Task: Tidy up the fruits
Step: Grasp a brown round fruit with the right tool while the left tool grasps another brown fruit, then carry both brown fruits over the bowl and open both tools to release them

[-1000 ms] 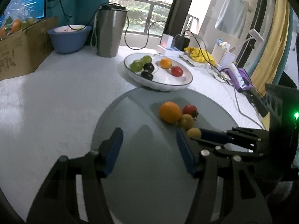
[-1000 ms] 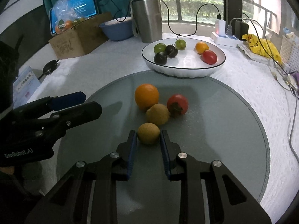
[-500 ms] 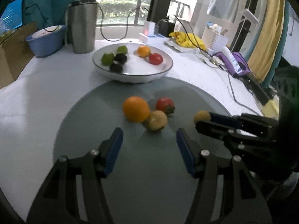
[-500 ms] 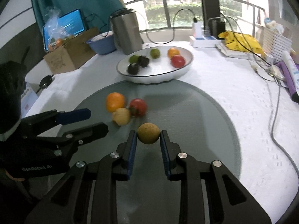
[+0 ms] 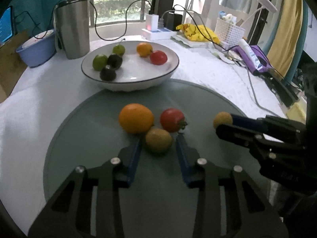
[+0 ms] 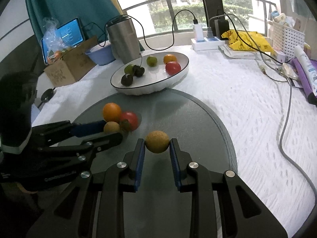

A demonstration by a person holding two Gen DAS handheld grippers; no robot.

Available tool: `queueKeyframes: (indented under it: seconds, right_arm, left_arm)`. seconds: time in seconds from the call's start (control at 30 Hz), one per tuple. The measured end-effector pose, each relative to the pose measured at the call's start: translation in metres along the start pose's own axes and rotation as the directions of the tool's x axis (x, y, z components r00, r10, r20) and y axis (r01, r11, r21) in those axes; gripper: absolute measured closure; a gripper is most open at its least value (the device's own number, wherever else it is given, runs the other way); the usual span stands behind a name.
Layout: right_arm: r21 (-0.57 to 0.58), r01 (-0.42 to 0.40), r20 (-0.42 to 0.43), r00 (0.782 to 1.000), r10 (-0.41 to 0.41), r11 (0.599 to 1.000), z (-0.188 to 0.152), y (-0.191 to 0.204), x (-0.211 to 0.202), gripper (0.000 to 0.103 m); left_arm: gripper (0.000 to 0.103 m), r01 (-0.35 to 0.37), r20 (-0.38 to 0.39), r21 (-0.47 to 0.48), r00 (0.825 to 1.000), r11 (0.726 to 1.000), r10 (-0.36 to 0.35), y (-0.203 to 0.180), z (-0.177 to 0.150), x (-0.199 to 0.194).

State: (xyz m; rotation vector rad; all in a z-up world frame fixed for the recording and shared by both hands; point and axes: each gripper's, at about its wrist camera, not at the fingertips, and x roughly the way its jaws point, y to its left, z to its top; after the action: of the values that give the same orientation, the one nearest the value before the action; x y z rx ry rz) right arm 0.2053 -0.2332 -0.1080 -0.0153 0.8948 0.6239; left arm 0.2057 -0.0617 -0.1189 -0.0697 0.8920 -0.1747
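Your left wrist camera sits low behind the left gripper (image 5: 158,144), looking forward along its fingers across the glass disc (image 5: 95,123), close to the surface. The white bowl (image 5: 170,73) lies at 12 o'clock, the steel tumbler (image 5: 72,27) at 11, the window behind both. Your right gripper (image 5: 223,125) enters this view at 3 o'clock.

Your right wrist camera rides behind the right gripper (image 6: 157,146), higher above the glass disc (image 6: 198,119), facing the same window. There the white bowl (image 6: 178,75) sits at 12 and the left gripper (image 6: 111,132) comes in at 9. Both views share the disc, bowl, the steel tumbler (image 6: 123,39) and the white basket (image 6: 287,37).
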Motion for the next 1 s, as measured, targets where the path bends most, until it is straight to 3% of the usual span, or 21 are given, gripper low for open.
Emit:
queueKeyframes:
  seconds: [0.57, 1.0]
  right_arm:
    - [-0.035, 0.035, 0.004, 0.999, -0.035, 0.999, 0.018, 0.014, 0.001, 0.076]
    - [-0.080, 0.046, 0.014, 0.999, -0.045, 0.996, 0.049, 0.025, 0.010, 0.076]
  left_arm:
    - [0.075, 0.038, 0.046, -0.021, 0.998, 0.999, -0.037, 0.021, 0.000, -0.029]
    - [0.075, 0.037, 0.125, -0.031, 0.992, 0.999, -0.032, 0.044, 0.031, -0.036]
